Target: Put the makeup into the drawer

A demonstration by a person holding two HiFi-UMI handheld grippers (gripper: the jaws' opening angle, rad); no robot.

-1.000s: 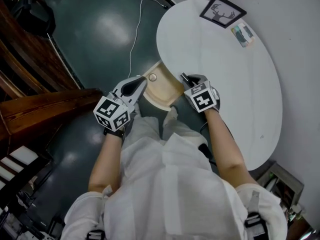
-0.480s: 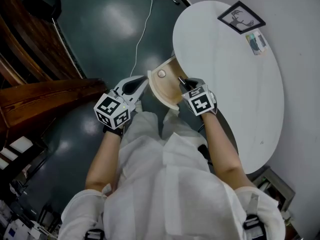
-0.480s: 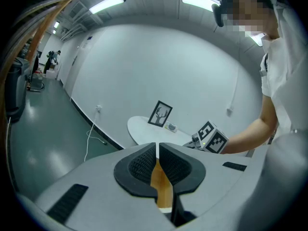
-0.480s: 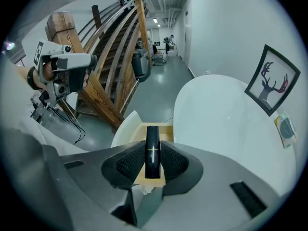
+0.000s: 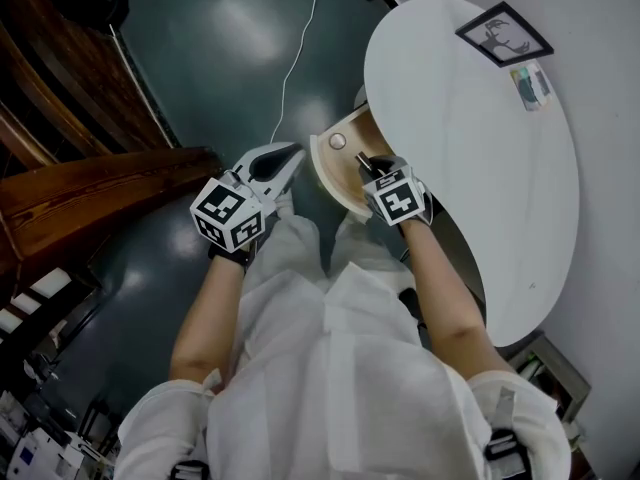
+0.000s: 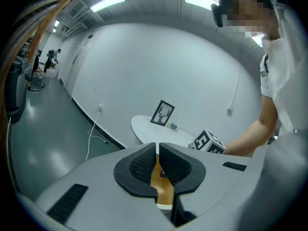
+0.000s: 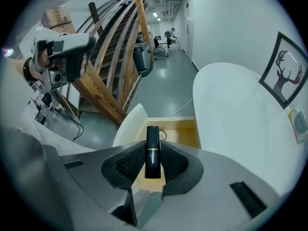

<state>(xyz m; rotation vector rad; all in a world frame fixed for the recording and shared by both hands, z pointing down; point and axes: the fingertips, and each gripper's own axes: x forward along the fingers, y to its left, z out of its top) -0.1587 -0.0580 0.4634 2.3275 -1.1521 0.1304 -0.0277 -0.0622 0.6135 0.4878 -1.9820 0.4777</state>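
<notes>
A black lipstick tube [image 7: 152, 150] with a thin gold band stands between the pads of my right gripper [image 7: 153, 165], which is shut on it. In the head view this right gripper [image 5: 372, 168] points steeply down over the open wooden drawer [image 5: 330, 170], the lipstick [image 5: 364, 158] sticking out past its tips. The drawer's inside [image 7: 180, 129] looks bare wood behind a white curved front [image 7: 129, 121]. My left gripper [image 5: 288, 158] hovers just left of the drawer, jaws together and holding nothing. In the left gripper view its jaws [image 6: 157, 150] show only a thin slit.
The drawer slides out from under a white oval table [image 5: 470, 158], which carries a framed deer picture [image 5: 504, 34] and a small card [image 5: 532, 84]. A round knob [image 5: 338, 141] sits on the drawer front. A wooden staircase [image 5: 90, 198] stands at the left, and a white cable [image 5: 295, 58] runs across the dark floor.
My right gripper has come down and inward with the lipstick, from the table edge to over the open drawer. The left gripper has shifted slightly toward the drawer front.
</notes>
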